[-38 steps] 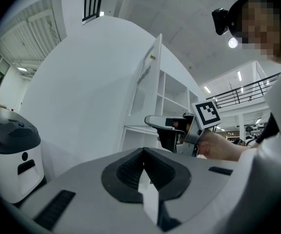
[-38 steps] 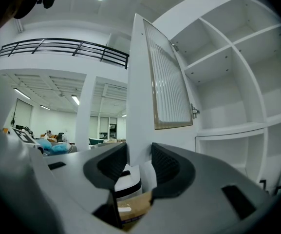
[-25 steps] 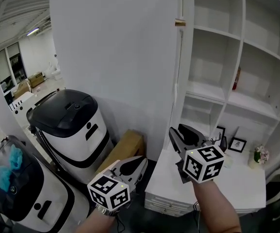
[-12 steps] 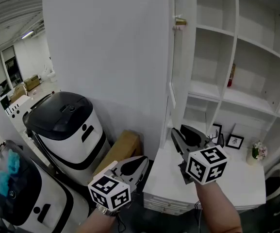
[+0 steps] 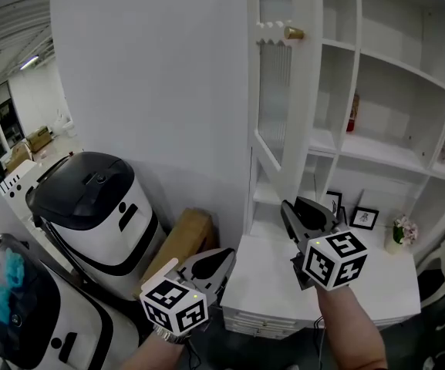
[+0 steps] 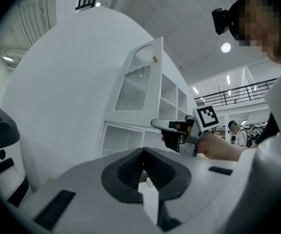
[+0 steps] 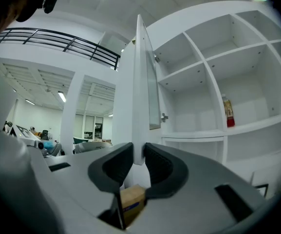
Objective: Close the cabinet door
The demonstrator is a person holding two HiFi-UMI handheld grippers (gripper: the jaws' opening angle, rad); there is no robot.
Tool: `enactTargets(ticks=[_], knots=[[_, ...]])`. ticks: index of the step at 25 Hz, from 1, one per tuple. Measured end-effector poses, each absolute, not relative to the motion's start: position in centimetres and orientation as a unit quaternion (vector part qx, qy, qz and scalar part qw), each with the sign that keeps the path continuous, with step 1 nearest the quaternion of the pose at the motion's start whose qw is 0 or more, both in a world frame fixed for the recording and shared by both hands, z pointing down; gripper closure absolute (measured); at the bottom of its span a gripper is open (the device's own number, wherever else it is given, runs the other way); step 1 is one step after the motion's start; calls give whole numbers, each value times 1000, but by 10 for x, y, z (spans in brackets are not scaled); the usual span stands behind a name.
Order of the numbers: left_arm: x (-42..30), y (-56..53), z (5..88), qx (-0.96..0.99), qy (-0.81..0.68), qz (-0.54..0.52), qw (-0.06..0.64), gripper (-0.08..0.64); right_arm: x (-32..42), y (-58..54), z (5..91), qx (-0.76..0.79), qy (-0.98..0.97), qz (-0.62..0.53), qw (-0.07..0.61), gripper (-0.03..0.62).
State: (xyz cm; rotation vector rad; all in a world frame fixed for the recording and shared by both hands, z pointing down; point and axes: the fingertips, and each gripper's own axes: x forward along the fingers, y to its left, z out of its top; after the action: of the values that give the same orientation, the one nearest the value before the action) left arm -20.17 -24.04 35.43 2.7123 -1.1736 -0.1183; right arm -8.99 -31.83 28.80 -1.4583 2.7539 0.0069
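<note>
White ribbed-glass cabinet door [image 5: 280, 106] stands half-open beside the shelves [image 5: 392, 153]. Right gripper [image 7: 138, 159], jaws just closing, pinches its rigid lower frame edge. The door likely swings lightly. Left gripper [image 6: 141, 155] is pressed together, empty.

To the left of the left tongs [image 5: 216, 262] stand two white-and-black machines [image 5: 91, 199], and a brown cardboard box [image 5: 182, 241] lies between them and these tongs, at the foot of a white wall [image 5: 153, 91]. Under the right tongs [image 5: 303, 213] is a white surface [image 5: 268, 280] with drawers, and behind them rise white open shelves [image 5: 396, 83] with a red bottle [image 5: 353, 112], two small framed pictures [image 5: 363, 218] and flowers [image 5: 401, 230]. Far to the left, a hall with glass partitions [image 5: 2, 118] is lit by a strip lamp [image 5: 29, 62] on the ceiling.
</note>
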Motion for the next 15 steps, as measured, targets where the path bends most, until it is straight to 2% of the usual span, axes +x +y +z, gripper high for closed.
enactTargets(ticks=[15], knots=[[-162, -242, 353, 919, -382, -37, 92, 555, -25, -344, 292, -499, 866, -11, 5, 534]])
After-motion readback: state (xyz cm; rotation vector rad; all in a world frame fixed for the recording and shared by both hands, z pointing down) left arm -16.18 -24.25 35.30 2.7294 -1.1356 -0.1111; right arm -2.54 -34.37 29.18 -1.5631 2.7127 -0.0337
